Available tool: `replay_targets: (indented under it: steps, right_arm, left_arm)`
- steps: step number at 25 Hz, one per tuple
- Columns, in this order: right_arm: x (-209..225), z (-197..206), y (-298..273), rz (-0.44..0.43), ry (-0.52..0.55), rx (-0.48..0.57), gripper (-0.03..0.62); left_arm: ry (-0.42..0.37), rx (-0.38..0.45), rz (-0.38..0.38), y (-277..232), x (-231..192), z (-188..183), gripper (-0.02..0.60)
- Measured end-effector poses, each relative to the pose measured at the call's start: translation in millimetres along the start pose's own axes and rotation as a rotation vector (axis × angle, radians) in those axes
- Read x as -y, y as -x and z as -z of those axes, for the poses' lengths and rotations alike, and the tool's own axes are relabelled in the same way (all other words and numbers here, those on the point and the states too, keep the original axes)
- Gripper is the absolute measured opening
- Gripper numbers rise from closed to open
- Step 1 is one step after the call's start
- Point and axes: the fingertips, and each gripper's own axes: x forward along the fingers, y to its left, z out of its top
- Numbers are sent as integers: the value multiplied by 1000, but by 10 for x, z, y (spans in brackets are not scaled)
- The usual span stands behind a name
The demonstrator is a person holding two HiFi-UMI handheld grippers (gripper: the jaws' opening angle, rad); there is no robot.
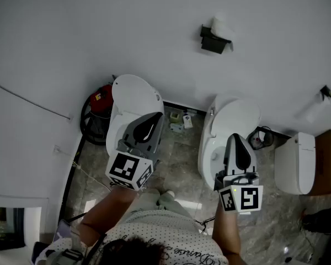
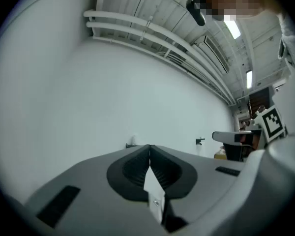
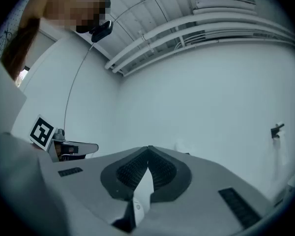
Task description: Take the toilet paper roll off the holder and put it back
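A white toilet paper roll point(image 1: 222, 25) sits on a black wall holder point(image 1: 214, 42) high on the white wall, far beyond both grippers. In the left gripper view the roll point(image 2: 133, 141) shows small, just past the jaw tips; in the right gripper view the roll point(image 3: 179, 146) is a faint pale shape on the wall. My left gripper point(image 1: 153, 120) is held over a white toilet point(image 1: 133, 95), shut with nothing in it. My right gripper point(image 1: 240, 150) hovers over a second toilet point(image 1: 231, 120), also shut and empty. Both point toward the wall.
A third white toilet point(image 1: 295, 162) stands at the right beside a wooden box point(image 1: 328, 159). A red and black item point(image 1: 99, 104) leans by the left toilet. Small bottles point(image 1: 179, 120) lie on the stone floor between the toilets. A black wall fitting point(image 1: 327, 93) is at the right.
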Motion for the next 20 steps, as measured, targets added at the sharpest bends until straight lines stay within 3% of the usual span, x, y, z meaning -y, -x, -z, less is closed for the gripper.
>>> replay_targets:
  steps: [9,10,11,13,15,20]
  right_arm:
    - [38,35,53,7,-36,-23,26]
    - [60,47,53,4,-43,-26,38]
    - [74,66,45,-7,-49,-33,72]
    - [80,122,9,-57,-67,-55,224]
    - [78,180,-51,-115,-101,-75,308]
    - [194,177,-182,-135,-148,-47,454]
  left_arm:
    - [-61,-67,-29,-19,43,137,5]
    - [-47,-69,-34,-36,49,154,31]
    - [-24,-72,-40,-55,53,173,59]
    - [27,-83,-52,-101,58,214,197]
    - [51,-87,-54,-151,75,229,299]
    - [41,-95,-47,-300,73,247,368]
